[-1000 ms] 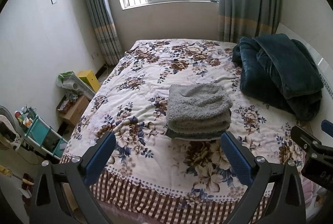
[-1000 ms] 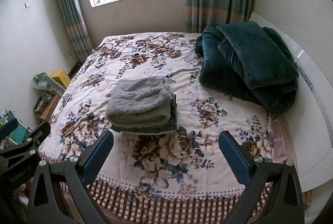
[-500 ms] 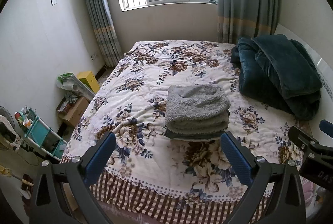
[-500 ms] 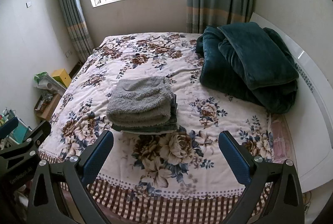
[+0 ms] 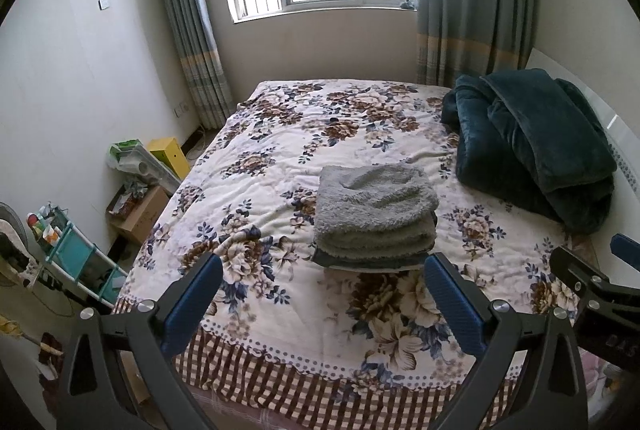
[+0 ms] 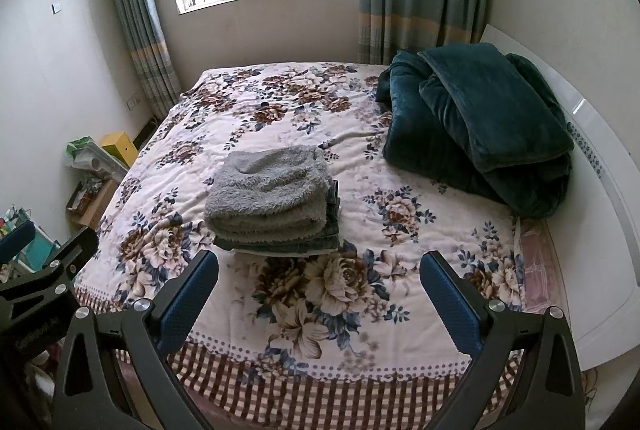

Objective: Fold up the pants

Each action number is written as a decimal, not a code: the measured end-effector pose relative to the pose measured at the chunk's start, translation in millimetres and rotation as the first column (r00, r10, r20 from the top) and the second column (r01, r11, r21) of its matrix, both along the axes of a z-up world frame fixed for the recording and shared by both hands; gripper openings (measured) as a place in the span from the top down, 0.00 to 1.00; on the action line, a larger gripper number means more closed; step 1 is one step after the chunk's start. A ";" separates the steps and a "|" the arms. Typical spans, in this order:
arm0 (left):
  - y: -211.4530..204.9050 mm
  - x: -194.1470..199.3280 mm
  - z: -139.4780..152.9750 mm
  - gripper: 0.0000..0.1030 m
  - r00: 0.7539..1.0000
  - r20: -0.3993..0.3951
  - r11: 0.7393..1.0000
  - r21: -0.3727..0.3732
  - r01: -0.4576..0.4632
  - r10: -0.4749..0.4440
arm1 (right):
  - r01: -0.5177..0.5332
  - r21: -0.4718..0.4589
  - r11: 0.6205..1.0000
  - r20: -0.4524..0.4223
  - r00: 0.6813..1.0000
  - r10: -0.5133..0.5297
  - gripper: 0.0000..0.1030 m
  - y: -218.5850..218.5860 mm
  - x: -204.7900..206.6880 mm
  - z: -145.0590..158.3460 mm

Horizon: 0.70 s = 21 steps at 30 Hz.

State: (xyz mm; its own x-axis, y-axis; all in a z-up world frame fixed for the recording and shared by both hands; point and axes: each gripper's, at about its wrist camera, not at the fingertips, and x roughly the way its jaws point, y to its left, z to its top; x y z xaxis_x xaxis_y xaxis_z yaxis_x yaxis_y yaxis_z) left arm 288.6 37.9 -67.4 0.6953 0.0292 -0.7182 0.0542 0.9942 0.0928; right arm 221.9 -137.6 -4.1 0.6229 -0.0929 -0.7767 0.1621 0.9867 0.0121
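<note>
Grey fleece pants [image 5: 374, 204] [image 6: 272, 190] lie folded on top of a small stack of folded clothes, denim at the bottom, in the middle of a floral bedspread [image 5: 288, 150] [image 6: 420, 242]. My left gripper [image 5: 322, 272] hangs open above the bed's near edge, short of the stack, nothing between its blue-padded fingers. My right gripper [image 6: 318, 268] is also open and empty, held back from the stack and to its right. Each view shows the other gripper's finger at its side edge.
A folded dark teal blanket [image 5: 532, 154] [image 6: 480, 126] sits at the bed's right by the white headboard [image 6: 592, 166]. On the floor left of the bed are a yellow box [image 5: 170, 154], a cardboard box [image 5: 140, 214] and a teal rack [image 5: 76, 258]. Window and curtains behind.
Both grippers have drifted slightly back and up from the bed; the stack sits a little farther off. Neither gripper's opening has changed.
</note>
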 end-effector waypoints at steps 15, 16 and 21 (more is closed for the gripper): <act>-0.6 0.9 0.4 0.00 1.000 -0.003 1.000 0.005 -0.015 0.015 | -0.008 0.010 1.000 0.005 1.000 0.008 0.00 -8.1 -1.6 12.5; -1.1 -0.9 0.4 0.00 1.000 -0.003 1.000 0.005 -0.015 0.015 | -0.009 0.011 1.000 0.003 1.000 0.009 0.00 -7.5 -0.8 11.3; -1.3 -3.2 -0.1 0.00 1.000 -0.004 1.000 0.005 -0.017 0.017 | -0.018 0.016 1.000 -0.005 1.000 0.018 0.00 -9.0 1.1 14.5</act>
State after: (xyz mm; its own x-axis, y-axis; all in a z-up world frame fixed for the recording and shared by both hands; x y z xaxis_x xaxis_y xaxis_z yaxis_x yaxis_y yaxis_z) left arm 285.4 36.6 -67.5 0.6919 0.0442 -0.7206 0.0380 0.9945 0.0975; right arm 223.1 -146.5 10.5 0.6206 -0.0693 -0.7811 0.1441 0.9892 0.0268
